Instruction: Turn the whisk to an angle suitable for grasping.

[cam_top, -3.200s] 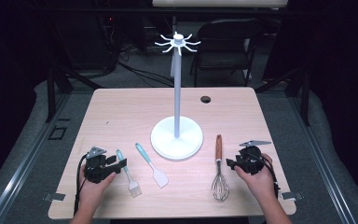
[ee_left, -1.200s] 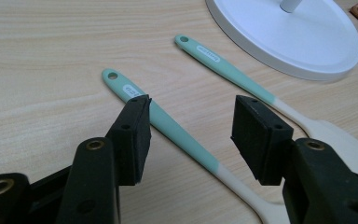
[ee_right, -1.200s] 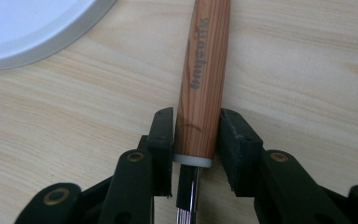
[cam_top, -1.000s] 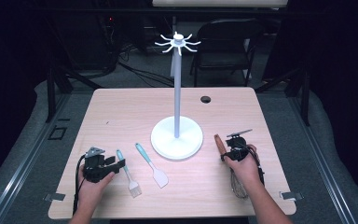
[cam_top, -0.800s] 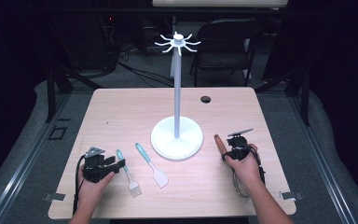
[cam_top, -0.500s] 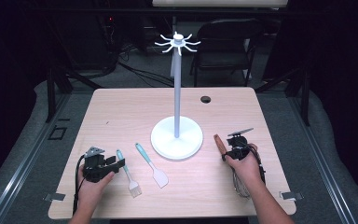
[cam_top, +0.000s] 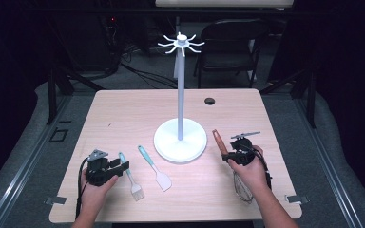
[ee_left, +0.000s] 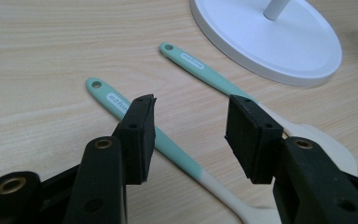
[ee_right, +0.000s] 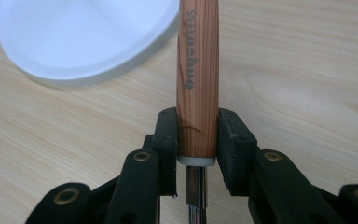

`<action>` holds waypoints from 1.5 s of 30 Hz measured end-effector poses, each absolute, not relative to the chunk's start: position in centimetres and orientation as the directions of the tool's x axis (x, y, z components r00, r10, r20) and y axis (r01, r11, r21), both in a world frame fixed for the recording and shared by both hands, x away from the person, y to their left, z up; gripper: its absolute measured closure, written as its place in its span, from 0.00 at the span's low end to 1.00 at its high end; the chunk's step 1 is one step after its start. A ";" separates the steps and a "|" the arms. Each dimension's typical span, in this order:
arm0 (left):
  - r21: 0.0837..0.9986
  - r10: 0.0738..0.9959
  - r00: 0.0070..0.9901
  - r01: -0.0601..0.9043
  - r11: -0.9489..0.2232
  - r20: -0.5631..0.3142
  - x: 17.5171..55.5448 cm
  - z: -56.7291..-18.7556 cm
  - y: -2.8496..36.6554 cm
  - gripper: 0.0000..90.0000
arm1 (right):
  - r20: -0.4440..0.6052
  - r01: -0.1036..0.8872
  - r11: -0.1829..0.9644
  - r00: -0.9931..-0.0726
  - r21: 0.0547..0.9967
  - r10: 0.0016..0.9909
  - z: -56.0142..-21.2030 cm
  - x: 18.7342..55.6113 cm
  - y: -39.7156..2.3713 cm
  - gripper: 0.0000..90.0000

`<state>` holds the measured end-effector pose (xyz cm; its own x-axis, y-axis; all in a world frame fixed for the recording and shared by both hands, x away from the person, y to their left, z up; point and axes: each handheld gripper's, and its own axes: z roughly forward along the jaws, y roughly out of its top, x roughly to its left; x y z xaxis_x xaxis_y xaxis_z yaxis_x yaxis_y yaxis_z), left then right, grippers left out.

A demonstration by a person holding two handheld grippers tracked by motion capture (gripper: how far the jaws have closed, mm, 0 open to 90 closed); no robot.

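Right gripper view has the right tongs [ee_right: 196, 140] clenched on the whisk [ee_right: 198, 70] handle beside the stand [cam_top: 180, 138], not yet hung, while the left tongs [ee_left: 191, 133], just narrowing yet ungripping, straddle the brush [ee_left: 168, 147] on the tabletop [cam_top: 123, 114].

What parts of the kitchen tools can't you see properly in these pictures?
- Whisk: in the high view the person's right hand covers much of its wires.
- Whisk handle: right gripper view, top cut off by the edge.
- Brush: left gripper view, bristle end cut off at the bottom edge; the left gripper hides part of its handle.
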<state>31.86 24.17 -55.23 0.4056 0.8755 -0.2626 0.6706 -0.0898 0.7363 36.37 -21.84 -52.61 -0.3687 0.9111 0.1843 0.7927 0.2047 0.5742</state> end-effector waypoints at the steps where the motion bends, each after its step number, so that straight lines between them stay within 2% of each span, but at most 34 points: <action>1: 0.739 0.877 0.408 0.666 -0.096 -0.254 31.8 -55.2 24.1 0.58 | 0.185 0.781 0.205 -0.378 0.590 0.907 -52.4 36.1 -21.7 0.79; 6: 0.757 0.874 0.419 0.646 -0.097 -0.246 31.7 -54.7 23.6 0.58 | 0.157 0.698 0.239 -0.452 0.675 0.878 -51.6 34.8 -20.8 0.79; 13: 0.785 0.866 0.448 0.609 -0.113 -0.223 31.4 -53.2 22.1 0.56 | 0.137 0.634 0.263 -0.509 0.727 0.850 -51.2 33.8 -19.7 0.79; 21: 0.803 0.840 0.511 0.571 -0.174 -0.181 31.7 -51.2 17.9 0.51 | 0.093 0.548 0.289 -0.565 0.785 0.820 -50.9 32.4 -18.6 0.79; 24: 0.804 0.786 0.565 0.573 -0.158 -0.249 32.0 -50.4 16.1 0.54 | 0.085 0.520 0.297 -0.590 0.800 0.803 -50.7 32.0 -18.0 0.79; 33: 0.818 0.748 0.627 0.535 -0.211 -0.218 32.5 -48.8 11.3 0.57 | 0.038 0.473 0.345 -0.631 0.811 0.775 -50.5 31.1 -16.2 0.79; 45: 0.826 0.683 0.678 0.530 -0.195 -0.273 33.4 -47.9 7.5 0.54 | 0.009 0.428 0.361 -0.654 0.829 0.756 -50.3 30.6 -15.1 0.79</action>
